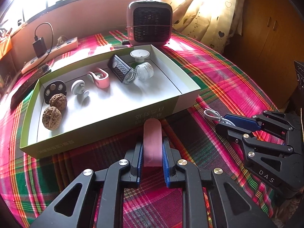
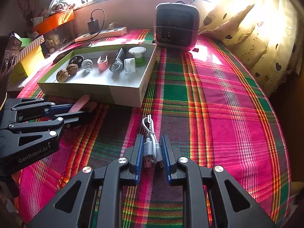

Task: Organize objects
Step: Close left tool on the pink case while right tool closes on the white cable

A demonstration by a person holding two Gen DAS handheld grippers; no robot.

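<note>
"DAS" readable on right gripper (image 1: pixel 226 122), "GenRobot.AI" on left gripper (image 2: pixel 83 107). Two walnuts (image 1: pixel 55 110), seven other small items in open box (image 1: pixel 106 131). Left fingers (image 1: pixel 137 157) clamped on pink strip (image 1: pixel 152 142) at box's 6 o'clock; right fingers (image 2: pixel 167 155) clamped on white USB cable (image 2: pixel 150 142), at 4 o'clock. Plaid-clothed table (image 2: pixel 218 104); heater (image 2: pixel 176 26), curtain (image 2: pixel 256 28) by window.

the near end of the pink flat bar (image 1: pixel 152 144) is covered by the blue pads of the left gripper (image 1: pixel 152 153). the white usb cable (image 2: pixel 151 144) has its plugs partly hidden between the pads of the right gripper (image 2: pixel 151 152). the print on the box wall (image 1: pixel 150 116) is too small to be read. the green base under the white round lid (image 2: pixel 137 51) is mostly hidden by the clear jar (image 2: pixel 129 65).
</note>
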